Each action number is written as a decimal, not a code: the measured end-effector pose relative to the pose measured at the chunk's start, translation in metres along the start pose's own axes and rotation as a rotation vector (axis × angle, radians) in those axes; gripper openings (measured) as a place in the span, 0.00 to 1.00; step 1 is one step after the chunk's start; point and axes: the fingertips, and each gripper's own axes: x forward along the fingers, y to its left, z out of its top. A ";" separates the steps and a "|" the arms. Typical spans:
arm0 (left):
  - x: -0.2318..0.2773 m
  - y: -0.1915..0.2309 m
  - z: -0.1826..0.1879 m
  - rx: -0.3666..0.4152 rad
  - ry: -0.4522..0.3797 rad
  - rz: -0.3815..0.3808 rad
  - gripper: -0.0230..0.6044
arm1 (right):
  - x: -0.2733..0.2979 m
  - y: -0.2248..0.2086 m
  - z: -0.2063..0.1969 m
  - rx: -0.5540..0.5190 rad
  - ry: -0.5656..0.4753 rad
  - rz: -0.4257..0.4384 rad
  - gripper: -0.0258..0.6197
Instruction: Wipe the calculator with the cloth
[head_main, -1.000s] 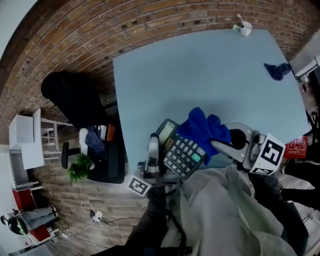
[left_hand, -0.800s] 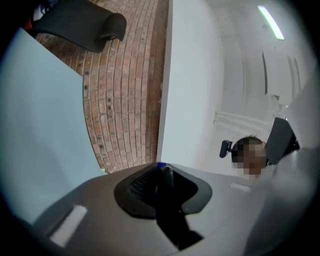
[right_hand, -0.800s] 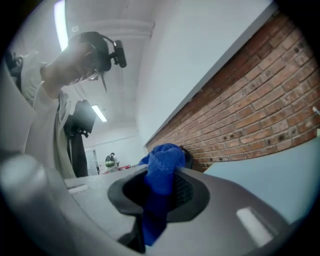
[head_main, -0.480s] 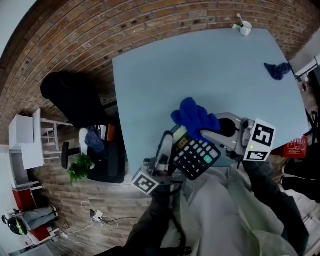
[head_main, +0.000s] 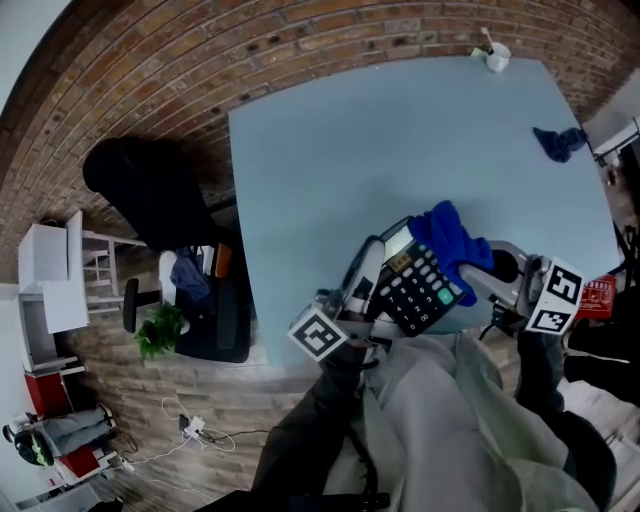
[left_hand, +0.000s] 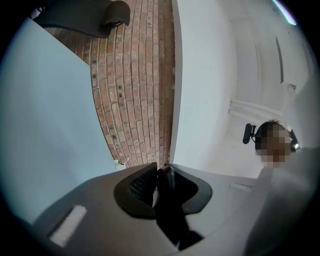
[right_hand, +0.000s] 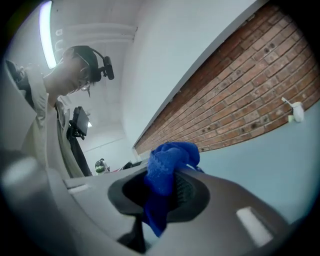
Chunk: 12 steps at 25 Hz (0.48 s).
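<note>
While my left gripper (head_main: 368, 270) pinches the calculator (head_main: 422, 288) by its left edge over the worktop (head_main: 330, 150), my right gripper (head_main: 478, 266), jaws clamped on the cloth (head_main: 448, 235), sits at the calculator's display end, with the keys running back toward me.

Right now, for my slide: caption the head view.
Mid-wipe: left gripper holds calculator; right gripper holds blue cloth against it.

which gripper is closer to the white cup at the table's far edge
Right. The right gripper, holding the cloth, is at the near edge almost in line with the cup; the left gripper, holding the calculator, is further left.
</note>
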 end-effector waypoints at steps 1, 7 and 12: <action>0.000 0.003 0.000 0.005 0.005 0.010 0.12 | -0.006 0.005 -0.002 -0.004 0.013 -0.009 0.15; 0.000 0.007 0.003 0.044 -0.017 0.067 0.12 | -0.024 0.033 -0.006 -0.182 0.107 -0.117 0.15; -0.003 0.013 0.016 0.060 -0.118 0.146 0.12 | 0.003 0.092 -0.050 -0.152 0.255 0.105 0.15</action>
